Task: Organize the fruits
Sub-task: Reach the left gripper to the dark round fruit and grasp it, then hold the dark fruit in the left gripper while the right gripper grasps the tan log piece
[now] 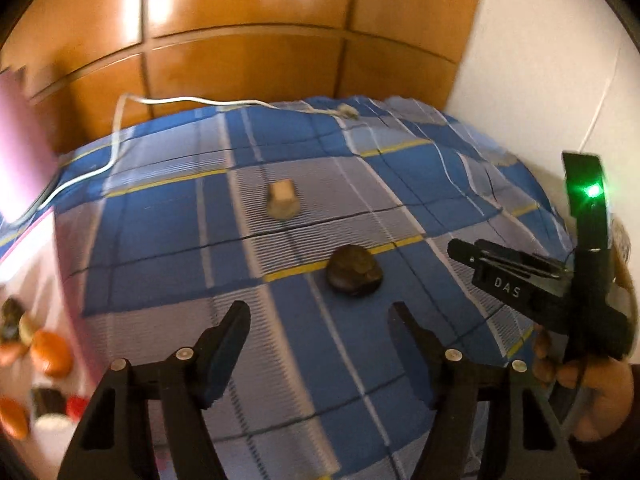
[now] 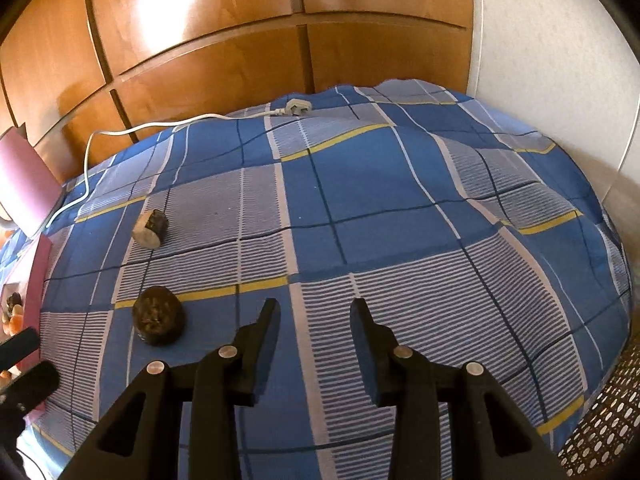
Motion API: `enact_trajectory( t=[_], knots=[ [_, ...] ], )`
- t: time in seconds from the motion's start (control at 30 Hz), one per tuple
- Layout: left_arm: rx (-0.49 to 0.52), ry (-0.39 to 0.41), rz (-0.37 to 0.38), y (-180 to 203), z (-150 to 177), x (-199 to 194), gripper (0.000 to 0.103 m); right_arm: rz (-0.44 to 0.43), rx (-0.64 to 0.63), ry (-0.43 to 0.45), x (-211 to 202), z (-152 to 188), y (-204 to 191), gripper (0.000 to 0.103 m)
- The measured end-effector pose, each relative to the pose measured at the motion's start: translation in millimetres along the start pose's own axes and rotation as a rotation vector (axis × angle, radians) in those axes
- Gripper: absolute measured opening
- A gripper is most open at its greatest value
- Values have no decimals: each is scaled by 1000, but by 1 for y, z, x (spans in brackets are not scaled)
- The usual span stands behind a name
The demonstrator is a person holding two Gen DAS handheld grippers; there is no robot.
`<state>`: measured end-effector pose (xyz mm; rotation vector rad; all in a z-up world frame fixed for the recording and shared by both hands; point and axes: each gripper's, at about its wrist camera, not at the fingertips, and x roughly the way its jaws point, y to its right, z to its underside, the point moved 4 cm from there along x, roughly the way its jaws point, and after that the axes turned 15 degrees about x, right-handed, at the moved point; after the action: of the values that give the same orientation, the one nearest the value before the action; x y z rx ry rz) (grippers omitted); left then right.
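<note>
Both grippers empty, jaws apart: left gripper [image 1: 318,326], right gripper [image 2: 314,318]. Dark round fruit [image 1: 354,274] lies on the bed [image 2: 400,216], just ahead of the left gripper, clear path. Cut pale-faced piece [image 1: 282,200] farther back, well apart. White cable [image 2: 132,130] along the far edge. Pink box [image 1: 18,364] at left holds orange fruits [image 1: 50,352]; rest blurred.

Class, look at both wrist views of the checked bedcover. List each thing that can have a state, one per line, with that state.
Left hand-held gripper: open, empty.
Right hand-held gripper: open, empty.
Dark round fruit: lying on the bedcover, untouched.
Cut fruit piece: lying on its side, pale face showing.
White cable: loose, plug unplugged.
</note>
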<state>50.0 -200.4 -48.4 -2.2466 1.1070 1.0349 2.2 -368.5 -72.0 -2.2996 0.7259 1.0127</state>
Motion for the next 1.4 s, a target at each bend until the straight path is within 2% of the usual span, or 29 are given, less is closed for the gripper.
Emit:
enact_trajectory(
  t=[0.4, 0.43, 0.47, 0.53, 0.57, 0.73, 0.97, 1.1, 1.13, 1.4],
  knots=[
    [115, -77, -15, 19, -27, 64, 73, 8, 58, -23, 8, -5, 24, 36],
    [117, -81, -16, 20, -28, 68, 70, 8, 61, -23, 8, -6, 26, 36],
    [120, -86, -15, 21, -28, 74, 60, 9, 64, -23, 8, -6, 27, 36],
    [112, -93, -3, 21, -27, 82, 51, 10, 69, -24, 9, -6, 29, 36],
    [96, -76, -10, 20, -27, 82, 47, 12, 69, -25, 9, -6, 29, 36],
    [14, -36, -27, 12, -19, 64, 47, 13, 70, -24, 10, -6, 30, 36],
    [-98, 5, -202, -19, 20, 19, 47, -8, 58, -21, 7, -5, 24, 36],
    [-164, -33, -219, -33, 47, 23, 47, -33, 20, -32, 6, 1, 11, 36],
    [-159, -7, -221, -33, 48, 22, 47, -41, 9, -37, 6, 3, 7, 36],
    [-140, 49, -230, -31, 55, 24, 47, -140, -71, -95, 2, 12, -26, 36]
  ],
)
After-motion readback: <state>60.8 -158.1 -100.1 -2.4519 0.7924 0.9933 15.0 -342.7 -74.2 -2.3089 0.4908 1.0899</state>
